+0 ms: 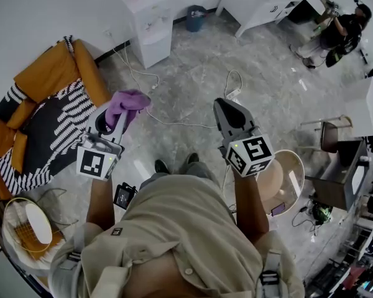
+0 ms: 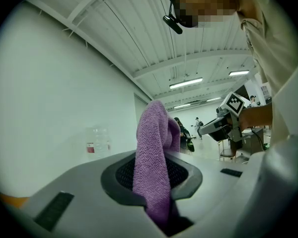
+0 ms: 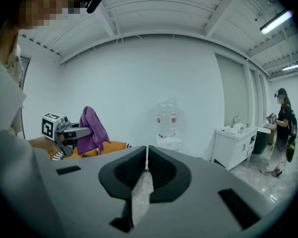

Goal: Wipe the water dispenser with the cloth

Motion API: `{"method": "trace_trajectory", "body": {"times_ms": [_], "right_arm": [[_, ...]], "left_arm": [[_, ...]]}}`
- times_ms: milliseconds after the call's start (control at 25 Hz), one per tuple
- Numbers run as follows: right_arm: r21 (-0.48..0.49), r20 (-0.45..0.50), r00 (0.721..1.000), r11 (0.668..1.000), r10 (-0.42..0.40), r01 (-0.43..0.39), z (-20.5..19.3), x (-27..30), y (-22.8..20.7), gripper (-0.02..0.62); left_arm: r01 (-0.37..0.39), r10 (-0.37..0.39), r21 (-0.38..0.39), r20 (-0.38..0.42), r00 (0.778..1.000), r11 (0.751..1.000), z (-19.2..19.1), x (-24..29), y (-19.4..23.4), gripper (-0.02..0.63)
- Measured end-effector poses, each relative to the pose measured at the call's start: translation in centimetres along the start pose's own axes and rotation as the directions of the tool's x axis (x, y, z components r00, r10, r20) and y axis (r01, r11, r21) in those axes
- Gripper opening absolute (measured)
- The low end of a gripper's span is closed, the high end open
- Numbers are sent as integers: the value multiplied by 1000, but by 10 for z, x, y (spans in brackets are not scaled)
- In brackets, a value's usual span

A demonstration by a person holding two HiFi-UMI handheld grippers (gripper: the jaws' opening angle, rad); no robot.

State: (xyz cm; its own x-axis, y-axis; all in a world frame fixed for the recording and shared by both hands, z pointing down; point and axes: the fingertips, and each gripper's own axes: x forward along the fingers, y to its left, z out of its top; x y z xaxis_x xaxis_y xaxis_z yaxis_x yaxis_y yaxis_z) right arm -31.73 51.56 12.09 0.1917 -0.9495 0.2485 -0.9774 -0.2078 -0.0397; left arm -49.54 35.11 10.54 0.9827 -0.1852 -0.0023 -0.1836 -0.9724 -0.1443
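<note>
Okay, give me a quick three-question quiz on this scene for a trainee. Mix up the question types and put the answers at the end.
1. True or false: the left gripper is shut on the cloth.
2. Where is the dispenser? A) upright against the wall; B) in the left gripper's jaws; C) tipped over.
3. Fill in: the right gripper is ____, with nothing in it.

Key: 1 true; 2 A; 3 shut.
</note>
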Motion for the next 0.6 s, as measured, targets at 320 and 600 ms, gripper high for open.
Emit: {"method": "trace_trajectory", "body": {"times_ms": [320, 600], "right_arm": [[21, -8, 999, 999, 31, -31, -3, 32, -22, 28], [25, -2, 993, 993, 115, -115, 11, 82, -64, 28]], "left_arm": [[-35, 35, 1, -41, 999, 999, -13, 19, 14, 80], [-115, 117, 21, -81, 990, 993, -11, 60, 32, 80]]}}
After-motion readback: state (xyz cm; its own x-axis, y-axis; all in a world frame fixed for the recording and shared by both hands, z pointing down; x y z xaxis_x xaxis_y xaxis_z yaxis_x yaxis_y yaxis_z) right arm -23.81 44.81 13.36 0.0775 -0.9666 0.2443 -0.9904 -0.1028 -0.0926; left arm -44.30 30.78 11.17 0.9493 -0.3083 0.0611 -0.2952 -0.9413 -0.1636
